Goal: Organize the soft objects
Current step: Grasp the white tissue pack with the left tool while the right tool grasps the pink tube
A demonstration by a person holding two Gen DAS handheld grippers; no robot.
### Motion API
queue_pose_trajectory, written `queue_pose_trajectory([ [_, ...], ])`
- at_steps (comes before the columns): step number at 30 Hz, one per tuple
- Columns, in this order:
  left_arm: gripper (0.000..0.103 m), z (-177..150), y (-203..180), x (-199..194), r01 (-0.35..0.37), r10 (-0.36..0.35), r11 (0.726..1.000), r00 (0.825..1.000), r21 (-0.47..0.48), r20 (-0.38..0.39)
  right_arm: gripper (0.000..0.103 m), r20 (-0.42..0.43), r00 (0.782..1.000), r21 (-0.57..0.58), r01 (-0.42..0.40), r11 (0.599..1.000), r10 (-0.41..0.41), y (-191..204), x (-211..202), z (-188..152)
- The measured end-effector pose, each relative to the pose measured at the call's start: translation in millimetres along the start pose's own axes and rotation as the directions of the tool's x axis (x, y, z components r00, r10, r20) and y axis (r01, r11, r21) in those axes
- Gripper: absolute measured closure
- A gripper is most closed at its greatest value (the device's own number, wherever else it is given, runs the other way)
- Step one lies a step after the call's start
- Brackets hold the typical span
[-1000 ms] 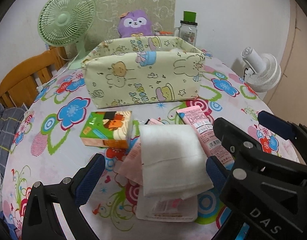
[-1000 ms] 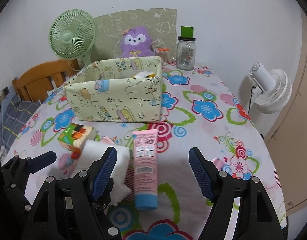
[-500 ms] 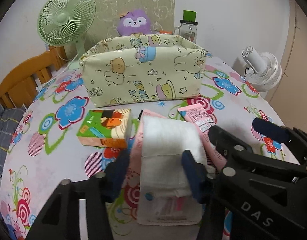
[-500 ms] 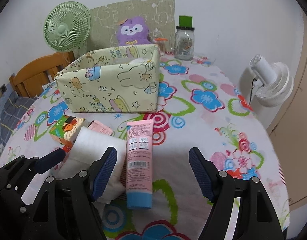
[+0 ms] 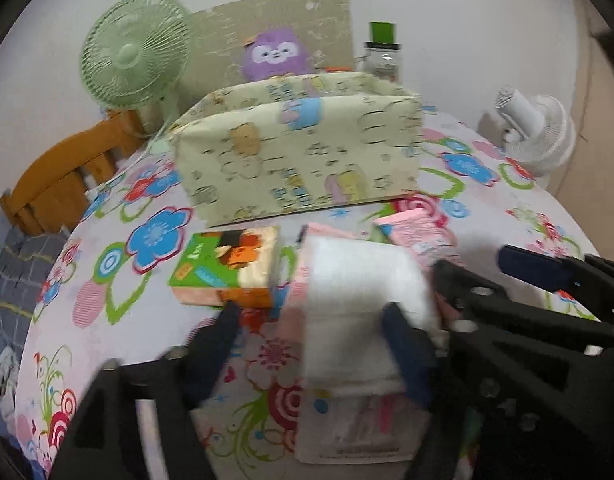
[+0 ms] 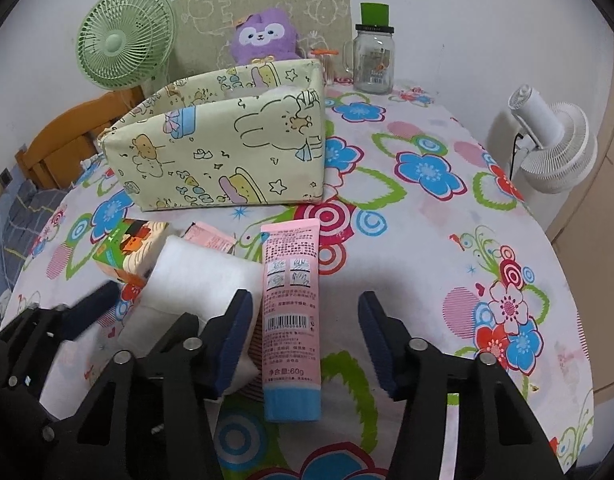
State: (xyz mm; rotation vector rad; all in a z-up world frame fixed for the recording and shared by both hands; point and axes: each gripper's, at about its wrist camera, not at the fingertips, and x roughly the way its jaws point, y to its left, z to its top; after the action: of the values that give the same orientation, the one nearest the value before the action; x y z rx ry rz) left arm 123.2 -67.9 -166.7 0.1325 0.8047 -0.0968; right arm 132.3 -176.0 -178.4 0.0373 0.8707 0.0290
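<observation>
White folded pad (image 5: 359, 304) sits between the opening left gripper's (image 5: 311, 336) fingers (image 5: 407, 344).

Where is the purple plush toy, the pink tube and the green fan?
purple plush toy (image 6: 263, 36): right wrist view, on its face.
pink tube (image 6: 291, 304): right wrist view, on its printed middle.
green fan (image 6: 125, 38): right wrist view, on its grille.

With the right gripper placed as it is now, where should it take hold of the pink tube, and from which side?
Grip the pink tube across its flat middle, above the blue cap, coming down from above. It lies flat, lengthwise between the open fingers of the right gripper, whose jaws have just been closing. The white pad crowds its left edge.
</observation>
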Motion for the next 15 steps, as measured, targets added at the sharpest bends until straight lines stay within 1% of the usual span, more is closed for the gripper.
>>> queue_pose_trajectory([
  [1, 0.013, 0, 3, 2, 0.008, -0.009, 1.000, 1.000, -0.014, -0.009, 0.047, -0.003, 1.000, -0.001, -0.003, 1.000, 0.003, 0, 0, 0],
  [3, 0.012, 1, 11, 5, 0.050, -0.053, 0.997, 0.998, -0.055, -0.042, 0.048, -0.008, 1.000, -0.001, -0.015, 1.000, 0.015, 0, 1, 1],
  [5, 0.011, 2, 16, 5, 0.070, -0.074, 0.995, 0.996, -0.078, -0.058, 0.048, -0.006, 1.000, 0.003, -0.025, 1.000, 0.025, 1, 0, 2],
  [9, 0.012, 3, 12, -6, 0.043, -0.045, 0.998, 0.998, -0.052, -0.040, 0.048, 0.013, 1.000, -0.009, -0.024, 1.000, 0.024, 3, -7, 4],
  [15, 0.011, 4, 3, -22, 0.072, -0.073, 0.996, 0.997, -0.049, -0.020, 0.048, 0.039, 0.999, -0.004, -0.018, 1.000, 0.018, -2, -24, 4],
])
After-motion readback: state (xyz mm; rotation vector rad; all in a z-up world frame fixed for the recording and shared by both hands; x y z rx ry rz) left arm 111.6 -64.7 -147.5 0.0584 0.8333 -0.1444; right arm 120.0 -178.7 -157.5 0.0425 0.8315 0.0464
